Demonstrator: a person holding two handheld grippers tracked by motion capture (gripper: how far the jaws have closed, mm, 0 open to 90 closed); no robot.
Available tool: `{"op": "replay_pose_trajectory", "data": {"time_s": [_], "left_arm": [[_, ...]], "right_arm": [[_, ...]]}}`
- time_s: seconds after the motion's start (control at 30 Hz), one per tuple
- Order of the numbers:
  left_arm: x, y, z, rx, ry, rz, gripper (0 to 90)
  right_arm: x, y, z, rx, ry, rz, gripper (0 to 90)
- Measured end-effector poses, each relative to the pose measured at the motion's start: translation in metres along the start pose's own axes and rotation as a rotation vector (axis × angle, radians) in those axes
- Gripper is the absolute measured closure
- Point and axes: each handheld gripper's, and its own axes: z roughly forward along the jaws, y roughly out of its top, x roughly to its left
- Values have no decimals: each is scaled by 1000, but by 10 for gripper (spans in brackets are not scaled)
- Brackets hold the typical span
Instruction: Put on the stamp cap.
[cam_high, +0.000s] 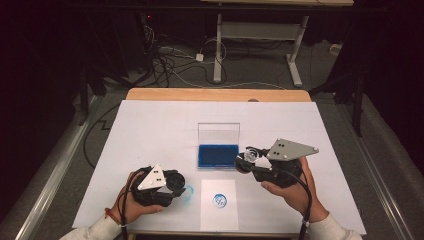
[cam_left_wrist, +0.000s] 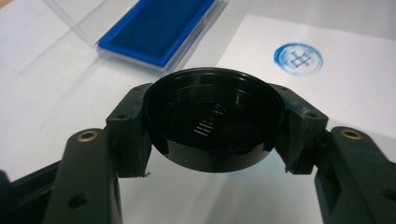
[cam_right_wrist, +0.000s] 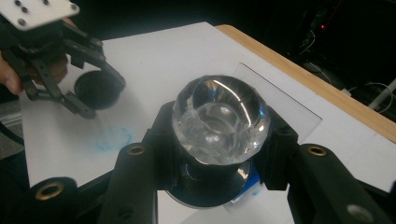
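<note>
My left gripper (cam_left_wrist: 212, 128) is shut on a round black cap (cam_left_wrist: 214, 119), held just above the white sheet at the front left (cam_high: 176, 182). My right gripper (cam_right_wrist: 219, 135) is shut on a stamp with a clear faceted glass knob (cam_right_wrist: 219, 119), hovering beside the right edge of the blue ink pad (cam_high: 217, 155). The ink pad's clear lid (cam_high: 218, 133) stands open behind it. A small white paper (cam_high: 219, 204) at the front centre carries a round blue stamp print (cam_high: 219, 200). The same print (cam_left_wrist: 297, 58) lies beyond the black cap in the left gripper view.
A large white sheet (cam_high: 150, 130) covers the wooden table (cam_high: 215, 94). A faint blue smudge (cam_right_wrist: 114, 138) marks the sheet near the left gripper (cam_right_wrist: 74, 70). Cables and desk legs lie on the floor beyond the far edge.
</note>
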Motion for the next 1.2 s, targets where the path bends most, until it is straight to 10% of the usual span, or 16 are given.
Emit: {"op": "replay_pose_trajectory", "data": {"time_s": [1.2], "left_arm": [[-32,61,35,-121,-136,89,366]], "right_arm": [[48,10,48,3,217,-34,577]]}}
